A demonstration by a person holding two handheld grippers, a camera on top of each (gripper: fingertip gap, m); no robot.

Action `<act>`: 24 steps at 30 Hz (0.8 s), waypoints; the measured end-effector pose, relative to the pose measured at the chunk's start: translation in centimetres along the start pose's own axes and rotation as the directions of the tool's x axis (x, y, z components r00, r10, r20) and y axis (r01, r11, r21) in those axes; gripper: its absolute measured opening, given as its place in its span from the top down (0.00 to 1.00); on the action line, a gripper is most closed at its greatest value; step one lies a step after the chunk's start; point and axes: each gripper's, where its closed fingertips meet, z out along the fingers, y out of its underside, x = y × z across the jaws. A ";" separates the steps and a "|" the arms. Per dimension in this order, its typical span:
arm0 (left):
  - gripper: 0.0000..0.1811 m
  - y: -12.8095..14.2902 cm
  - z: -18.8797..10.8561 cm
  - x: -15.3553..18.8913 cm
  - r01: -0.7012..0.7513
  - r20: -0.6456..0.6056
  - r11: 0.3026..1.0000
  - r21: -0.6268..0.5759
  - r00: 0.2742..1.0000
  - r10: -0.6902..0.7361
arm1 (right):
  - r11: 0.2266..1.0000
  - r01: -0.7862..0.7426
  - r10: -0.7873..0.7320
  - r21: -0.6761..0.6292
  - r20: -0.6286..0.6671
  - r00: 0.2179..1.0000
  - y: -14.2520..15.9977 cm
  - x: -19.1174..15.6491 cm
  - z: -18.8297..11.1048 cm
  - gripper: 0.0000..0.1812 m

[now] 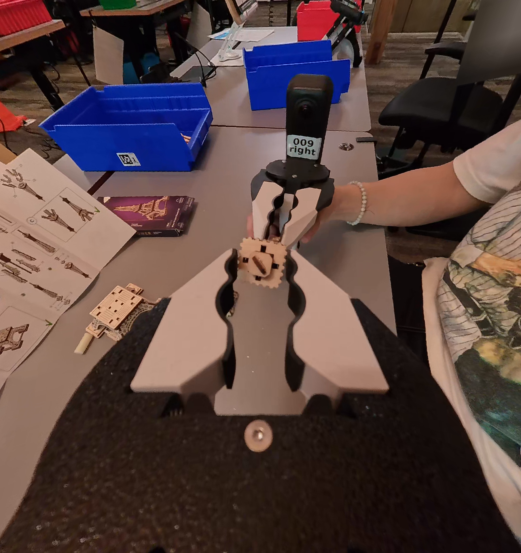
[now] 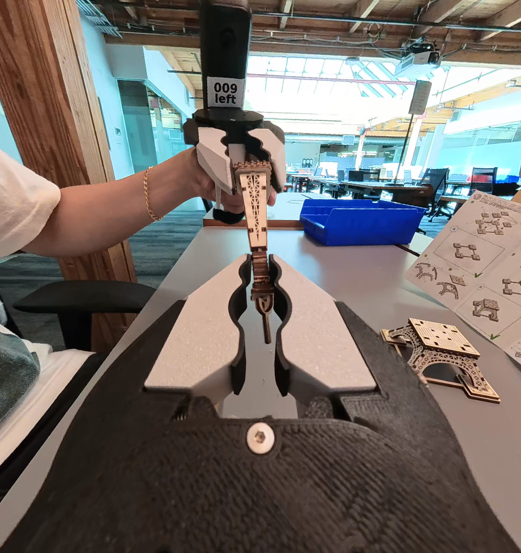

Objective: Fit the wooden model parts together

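My left gripper (image 1: 262, 258) is shut on the wide, square end of a pale tapered wooden tower section (image 1: 262, 264). It holds the section in the air, pointing away. My right gripper (image 2: 259, 261) faces it and is shut on a darker, narrow spire piece (image 2: 260, 281), whose thin tip points back at the camera. The spire piece meets the narrow end of the tapered section (image 2: 254, 206) just past my right fingertips. The left gripper also shows in the right wrist view (image 2: 253, 182), and the right gripper in the left wrist view (image 1: 275, 239). The arched tower base (image 2: 441, 351) lies on the grey table (image 1: 343, 269).
The tower base (image 1: 118, 311) lies beside a small pale stick (image 1: 82, 344). An instruction sheet (image 1: 37, 239) and a purple box (image 1: 151, 214) lie at the left. Two blue bins (image 1: 127, 131) (image 1: 295, 77) stand at the back. A person's arm (image 1: 402, 203) and black chair are at the right. My hands' fingertips stand some 5 centimetres from each other. The arched tower base (image 2: 441, 351) is about equally far from each gripper, around 20 centimetres.
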 end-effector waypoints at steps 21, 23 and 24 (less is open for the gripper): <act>0.84 -1.9 1.1 -4.1 -0.048 0.135 0.978 0.204 0.991 0.021 | 0.971 -0.107 0.084 -0.215 -0.115 0.990 3.8 3.6 -2.6 0.83; 0.84 -1.7 1.7 -4.4 -0.045 0.109 0.975 0.218 0.994 0.021 | 0.967 -0.126 0.099 -0.221 -0.128 0.987 4.0 3.9 -2.6 0.81; 0.84 -1.6 2.0 -4.6 -0.039 0.095 0.973 0.226 0.995 0.018 | 0.966 -0.135 0.108 -0.222 -0.130 0.986 4.0 4.0 -2.6 0.81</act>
